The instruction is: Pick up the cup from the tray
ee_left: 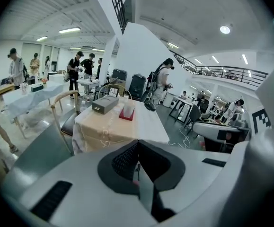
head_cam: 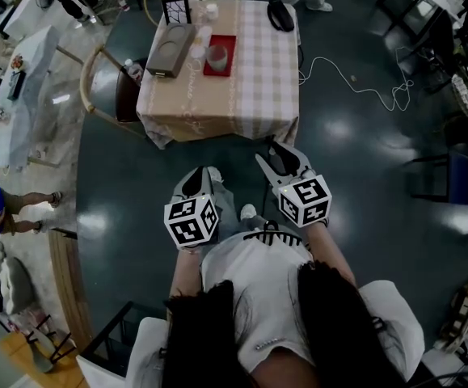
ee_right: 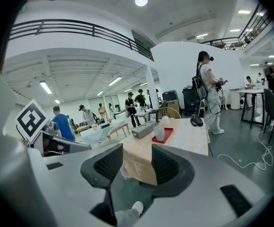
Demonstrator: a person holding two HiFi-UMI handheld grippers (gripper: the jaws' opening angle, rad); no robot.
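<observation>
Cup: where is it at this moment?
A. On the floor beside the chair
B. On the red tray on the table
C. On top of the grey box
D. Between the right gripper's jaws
B: the cup stands on the red tray on the table, well ahead of the left gripper and the right gripper.

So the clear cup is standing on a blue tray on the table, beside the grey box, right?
No, the tray is red, not blue; the head view shows it. The clear cup does stand on it, on the table, beside the grey box.
</observation>
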